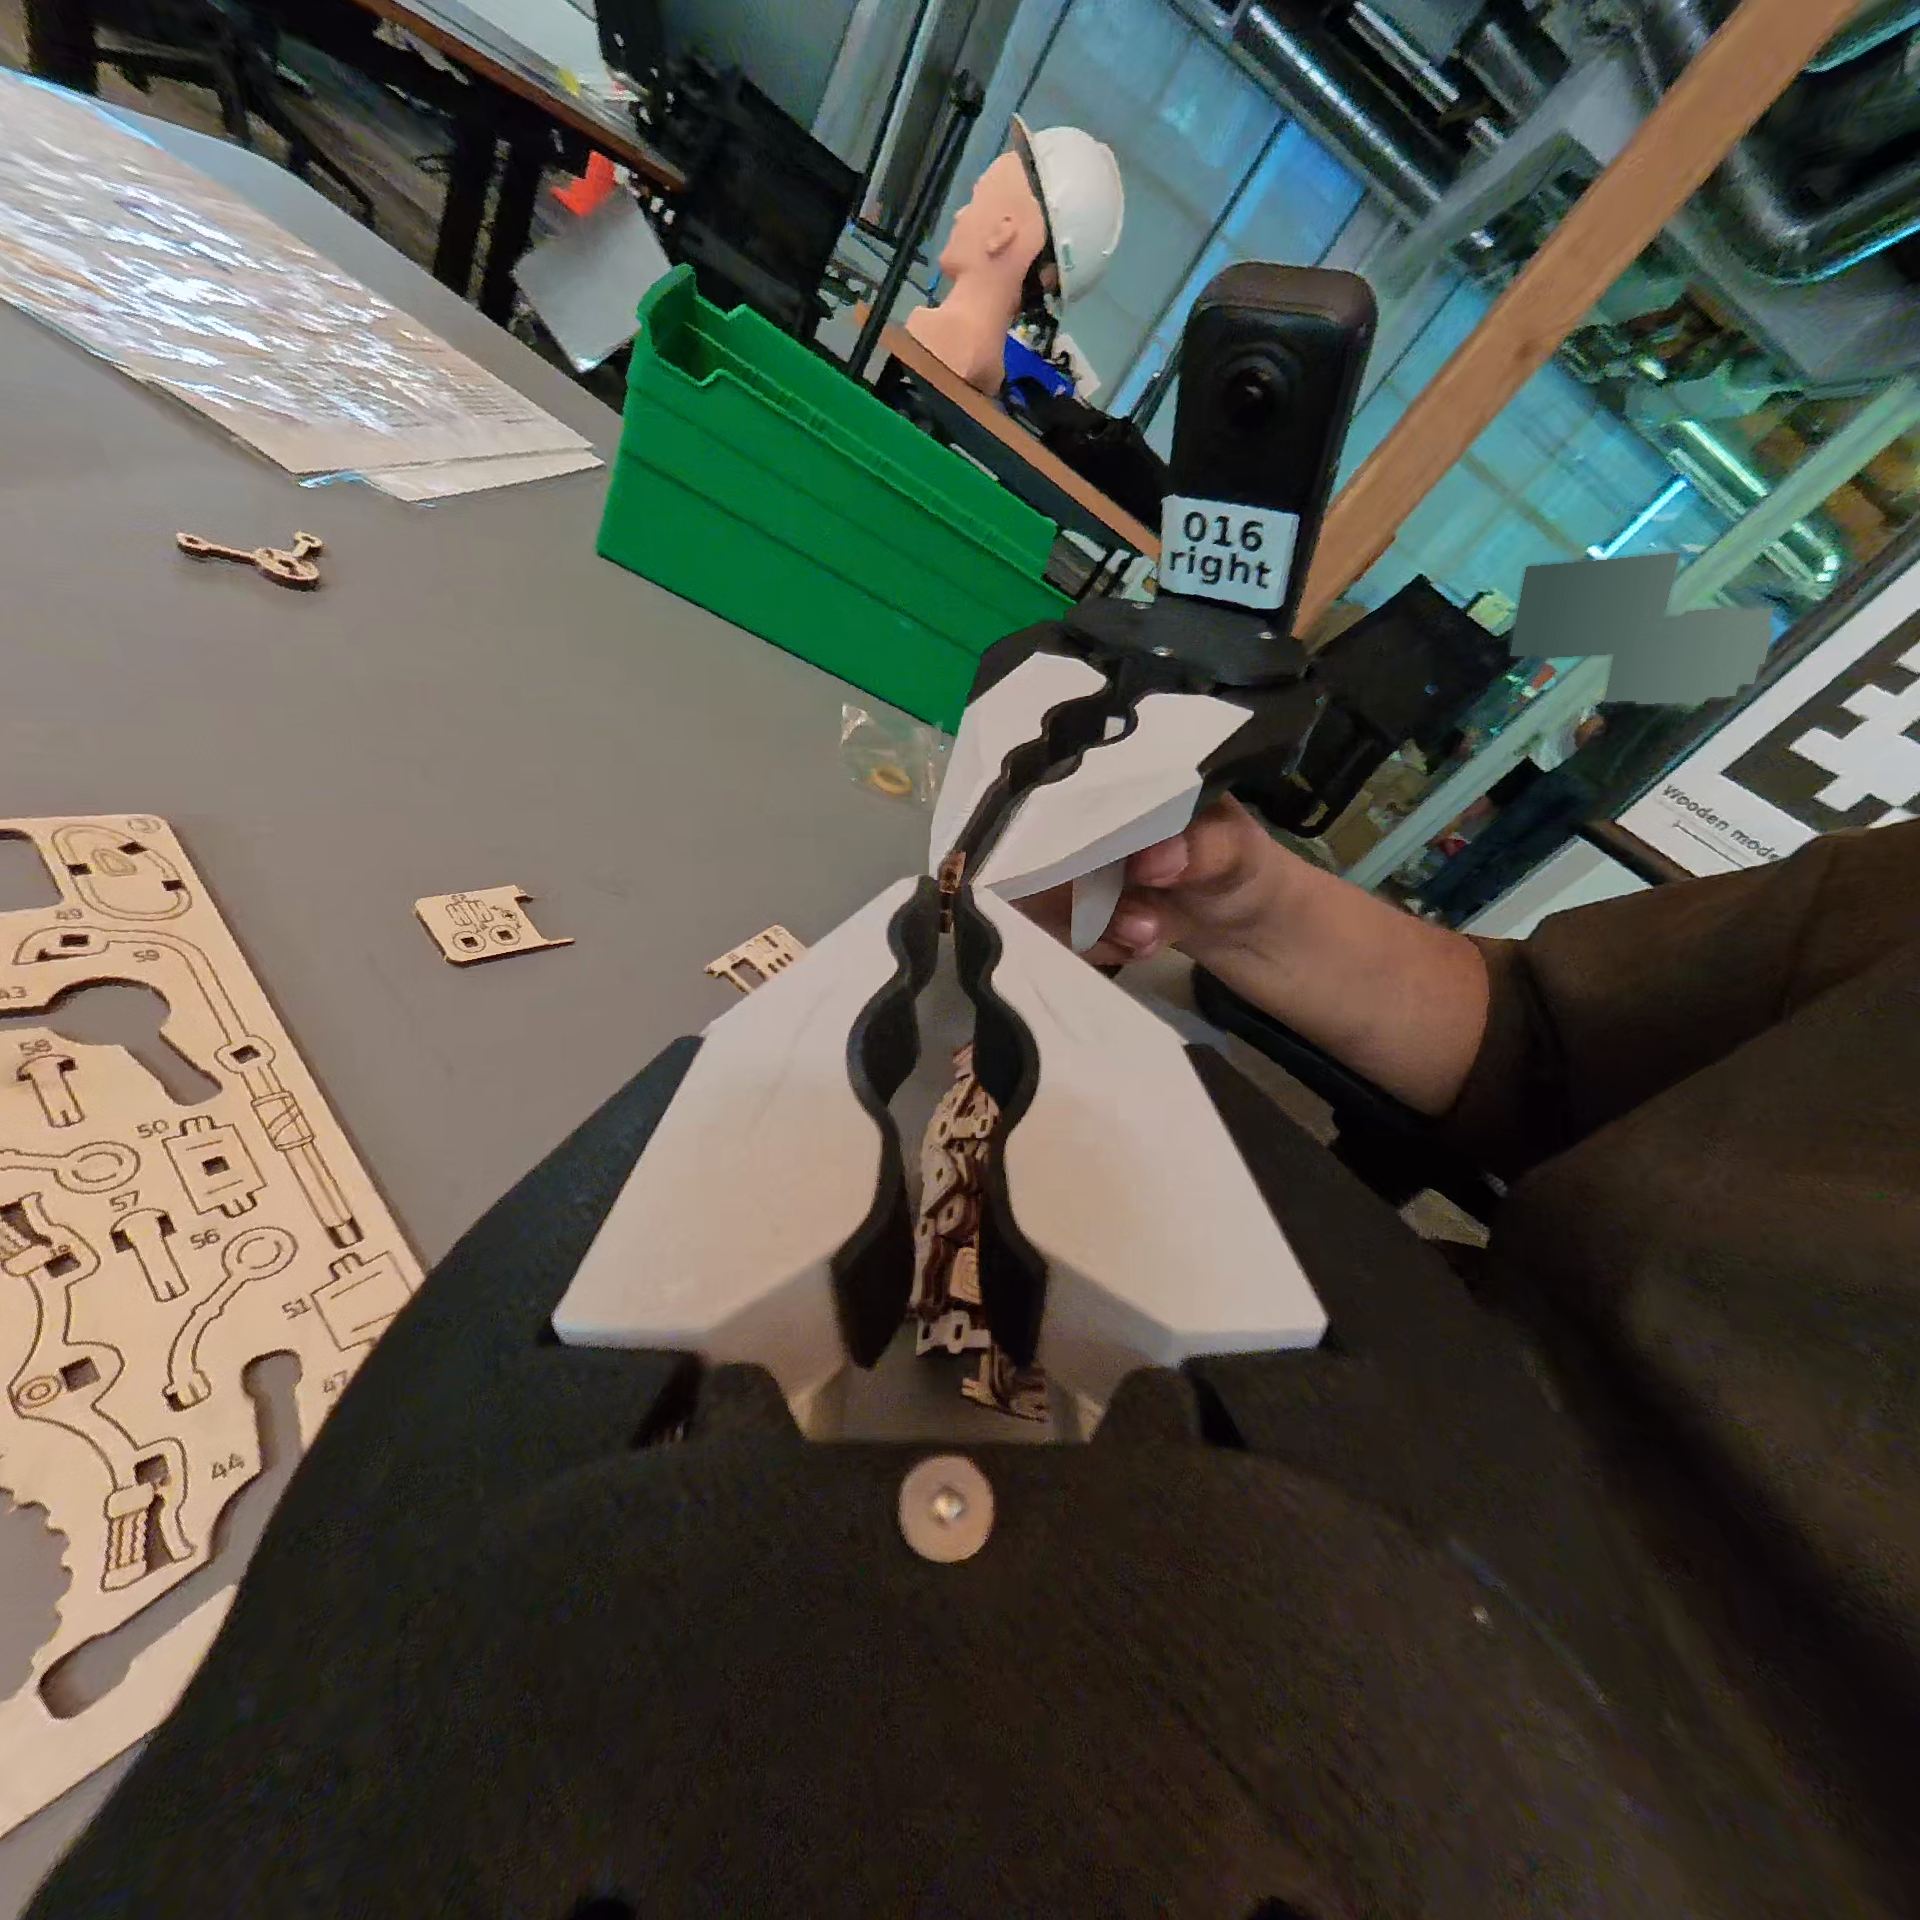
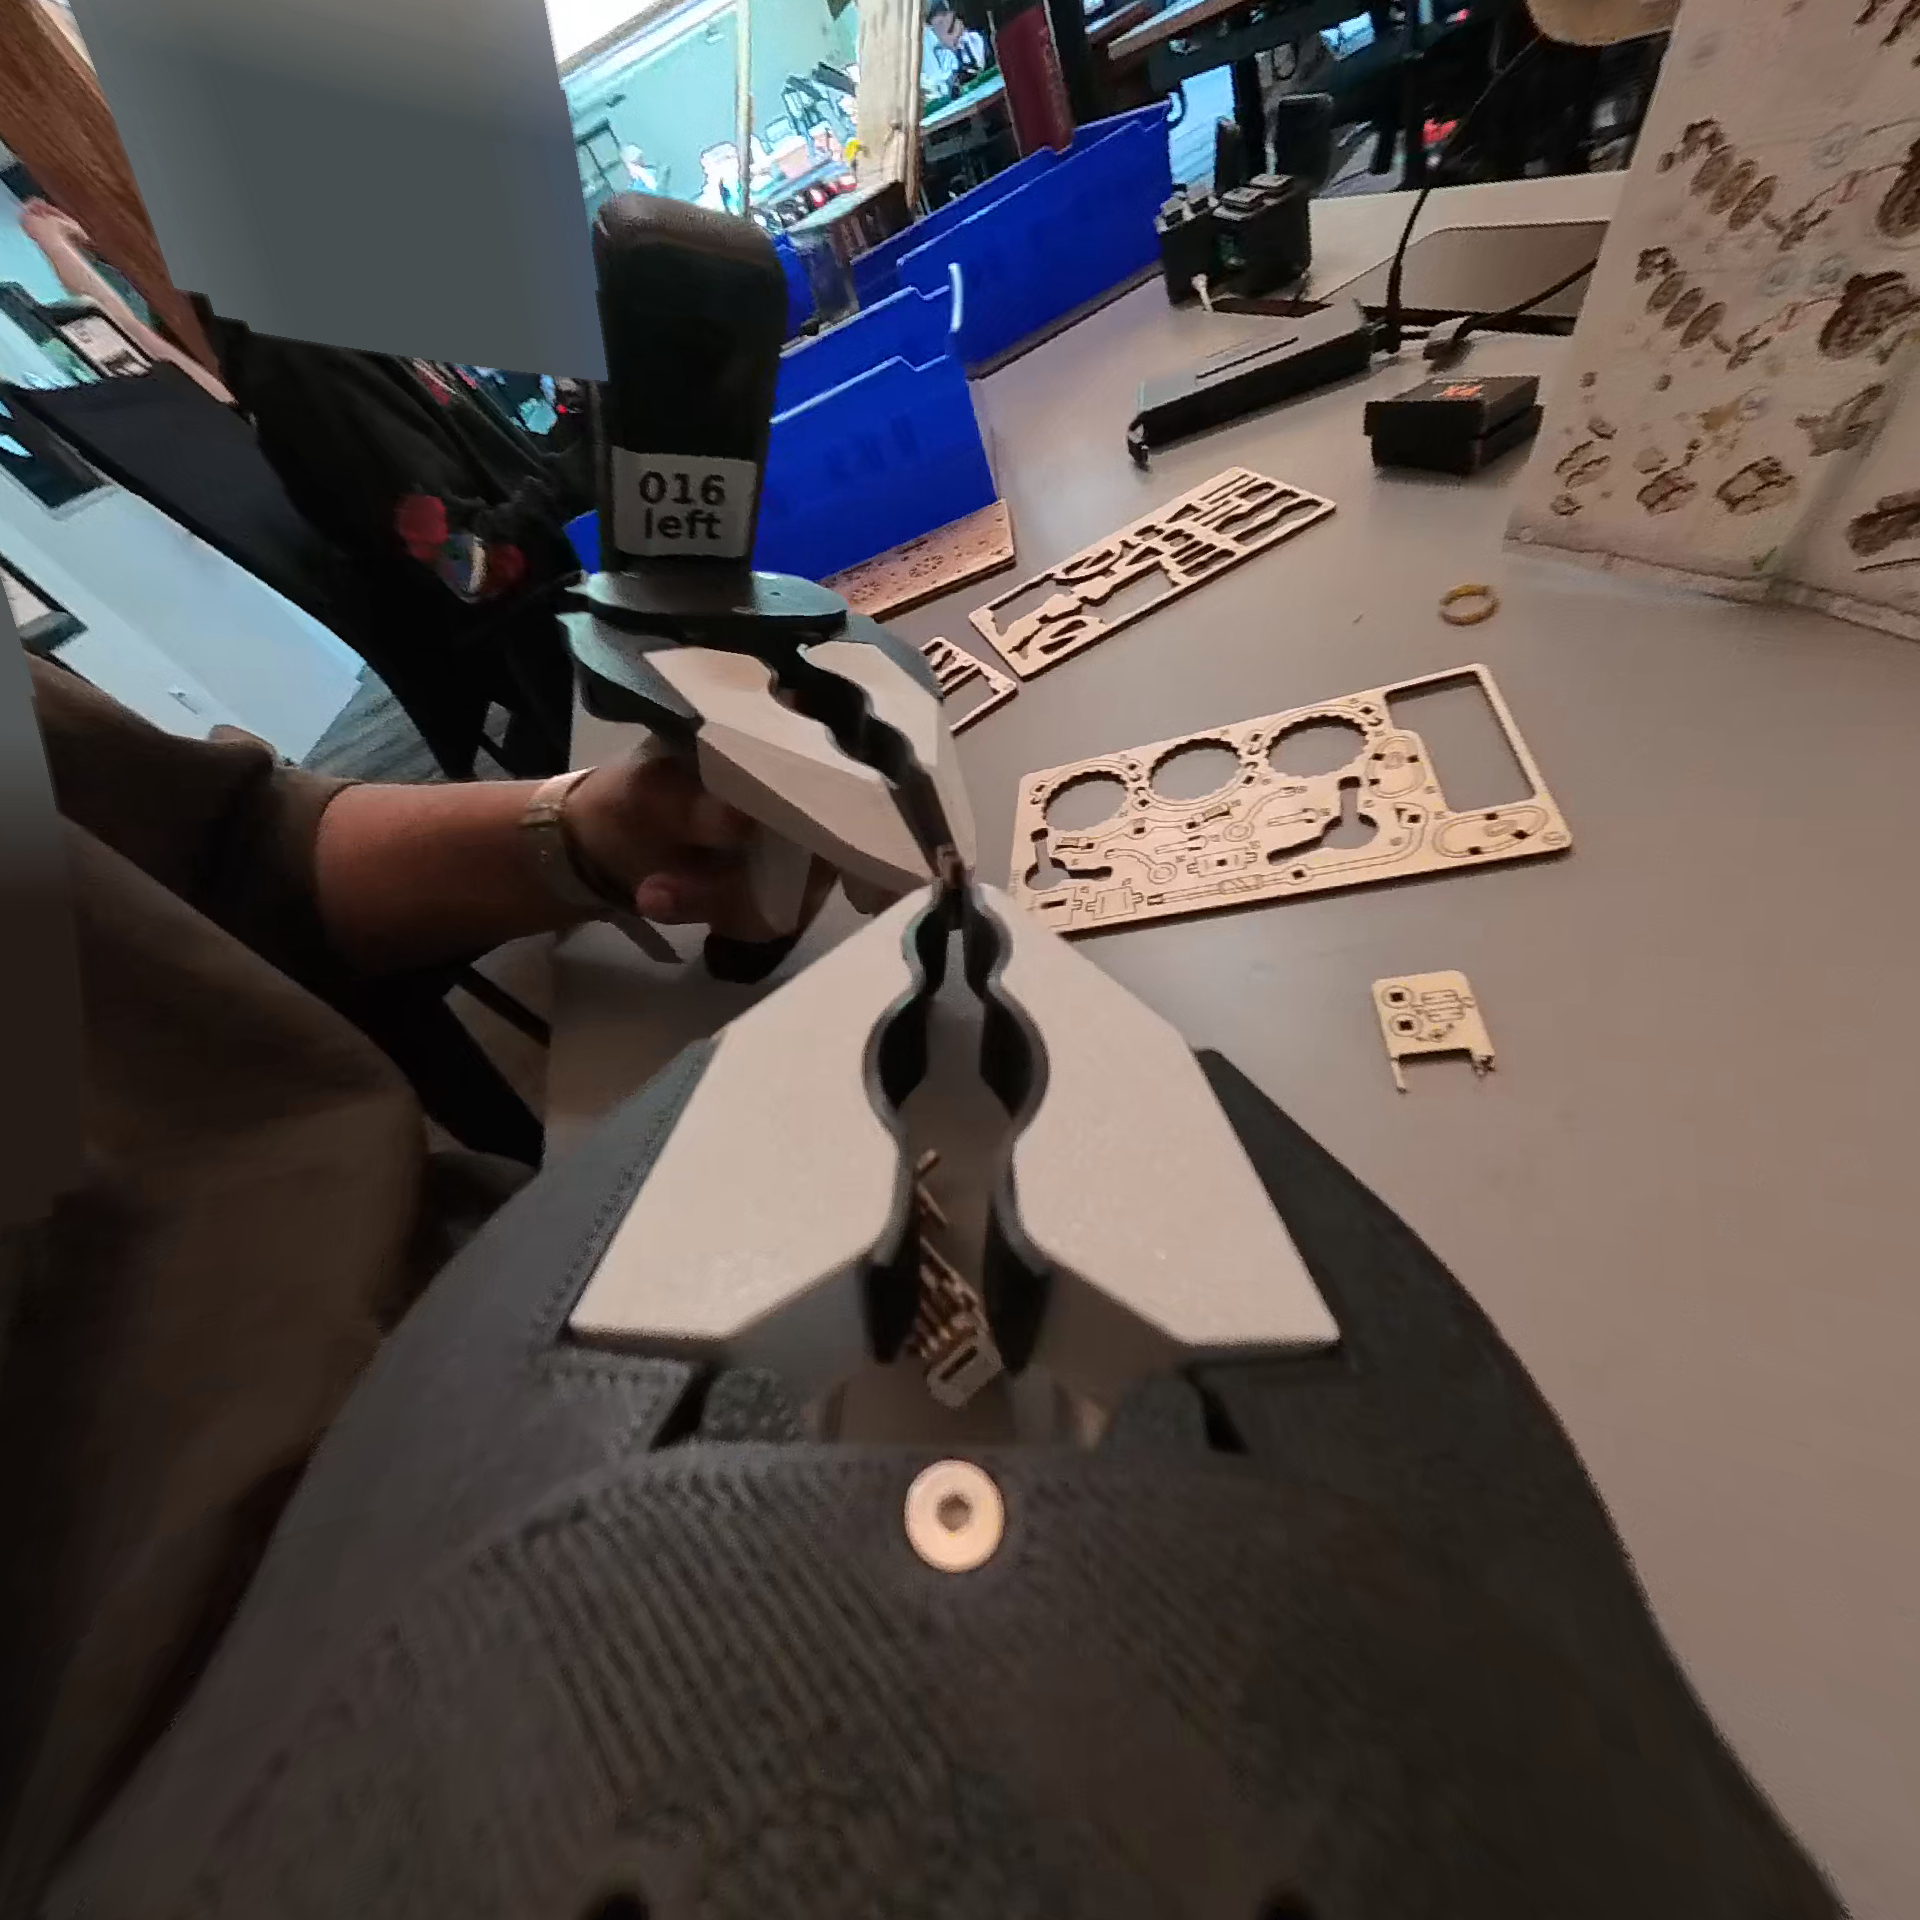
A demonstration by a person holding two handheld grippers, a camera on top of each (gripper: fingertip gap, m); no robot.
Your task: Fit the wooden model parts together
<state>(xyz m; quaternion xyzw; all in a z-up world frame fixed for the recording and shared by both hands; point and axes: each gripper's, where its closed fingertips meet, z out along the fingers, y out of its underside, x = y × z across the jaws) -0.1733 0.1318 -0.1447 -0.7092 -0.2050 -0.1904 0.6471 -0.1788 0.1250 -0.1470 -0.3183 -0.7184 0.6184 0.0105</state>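
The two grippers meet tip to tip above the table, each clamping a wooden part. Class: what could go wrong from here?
1. The left gripper and right gripper pinch thin wooden parts by their edges; pushing askew could snap one.
2. The joint hangs above the grey table; a slipped piece may drop among the cut-out wooden sheets.

Even indoor light, soft shadows, fisheye-bent edges, slight blur at borders

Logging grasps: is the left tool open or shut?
Shut: the left tool pinches a wooden part between its fingers.
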